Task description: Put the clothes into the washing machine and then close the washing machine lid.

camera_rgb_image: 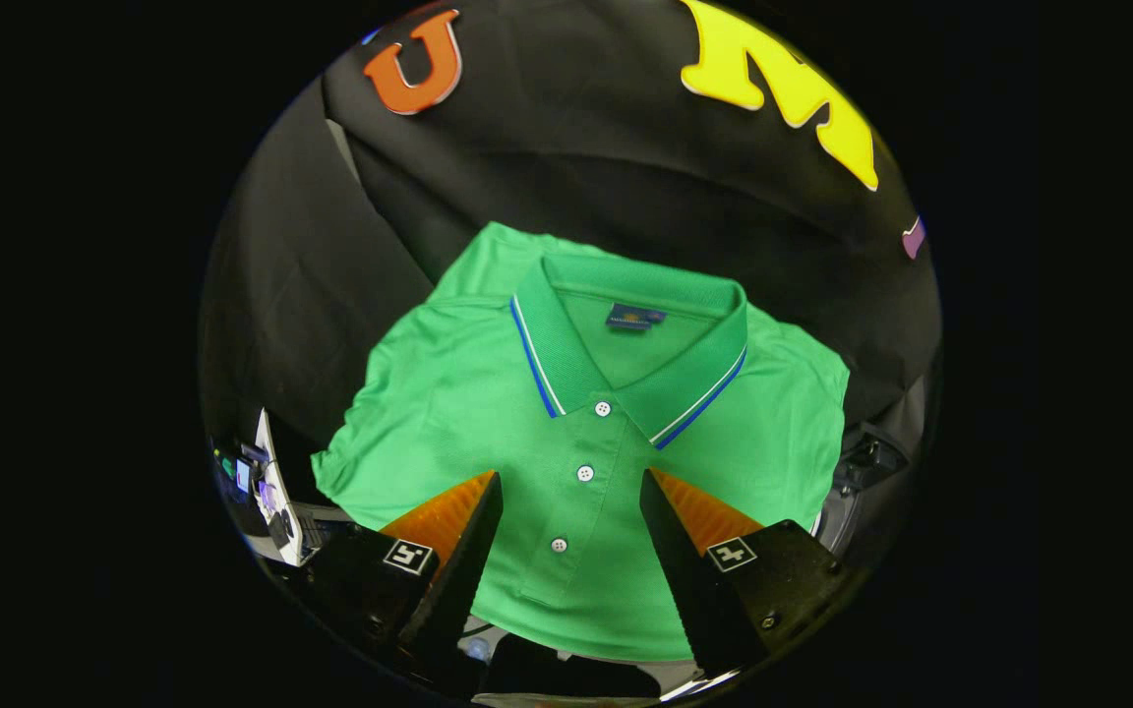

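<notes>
A green polo shirt (488, 393) of smooth knit is lying folded flat, its ribbed collar (630, 359) edged with blue and white stripes. The gripper (571, 482) is hanging over its buttoned placket (581, 472), wedge-shaped fingers (458, 551) spread apart and gripping nothing.

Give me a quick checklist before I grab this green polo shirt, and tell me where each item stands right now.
1. Gripper open: ok, the fingers stand wide apart.
2. Green polo shirt within the fingers' line: ok, its button placket runs between them.
3. Fingers pressing on cloth: not ok, they are spread over the shirt and nothing is pinched.
4. Shirt free of other things: ok, nothing rests on top of it, and it lies flat and folded with the collar beyond the fingers.
5. Washing machine lid open: cannot tell.
6. White device beside the shirt's sleeve clear of the path: cannot tell how close it sits.
</notes>
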The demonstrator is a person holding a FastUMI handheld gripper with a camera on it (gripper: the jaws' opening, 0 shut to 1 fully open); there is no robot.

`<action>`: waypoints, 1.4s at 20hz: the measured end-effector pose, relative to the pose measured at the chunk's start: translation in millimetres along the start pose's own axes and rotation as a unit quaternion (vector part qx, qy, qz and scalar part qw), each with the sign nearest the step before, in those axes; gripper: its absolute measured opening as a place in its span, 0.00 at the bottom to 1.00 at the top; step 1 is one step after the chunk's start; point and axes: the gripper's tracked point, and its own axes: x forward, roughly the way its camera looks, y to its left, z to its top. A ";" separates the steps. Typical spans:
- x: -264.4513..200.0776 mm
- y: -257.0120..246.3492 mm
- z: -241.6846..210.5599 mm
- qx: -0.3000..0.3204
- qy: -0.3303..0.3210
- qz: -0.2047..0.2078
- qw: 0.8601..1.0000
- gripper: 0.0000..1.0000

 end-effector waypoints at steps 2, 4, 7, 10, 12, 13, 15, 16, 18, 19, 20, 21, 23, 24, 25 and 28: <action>3.9 0.5 -1.1 -0.008 0.015 -0.011 1.000 0.82; 2.4 0.4 -5.7 -0.011 0.035 -0.036 0.999 0.82; 6.4 3.0 -8.5 -0.021 0.064 -0.060 0.996 0.81; 6.4 -1.1 -6.5 0.000 0.097 -0.064 0.993 0.80; 5.9 -5.0 -3.0 0.006 0.103 -0.066 0.992 0.76; 5.5 -9.1 0.6 0.016 0.102 -0.070 0.992 0.73; 6.4 -15.1 4.5 0.048 0.094 -0.076 0.992 0.49; 7.9 -16.5 4.3 0.046 0.092 -0.073 0.992 0.37; 6.9 -19.5 7.0 0.042 0.083 -0.063 0.994 0.17; 5.4 -19.3 7.9 0.050 0.075 -0.057 0.994 0.15; 6.4 -19.4 9.3 0.065 0.067 -0.051 0.994 0.08; 5.8 -21.5 10.5 0.077 0.054 -0.050 0.994 0.04; 0.9 -20.1 4.8 0.073 0.046 -0.048 0.995 0.01; -3.5 -18.9 3.9 0.067 0.042 -0.050 0.996 0.01; -4.5 -17.4 6.3 0.057 0.037 -0.048 0.997 0.01; -29.3 -8.0 12.4 0.051 0.025 -0.032 0.998 0.01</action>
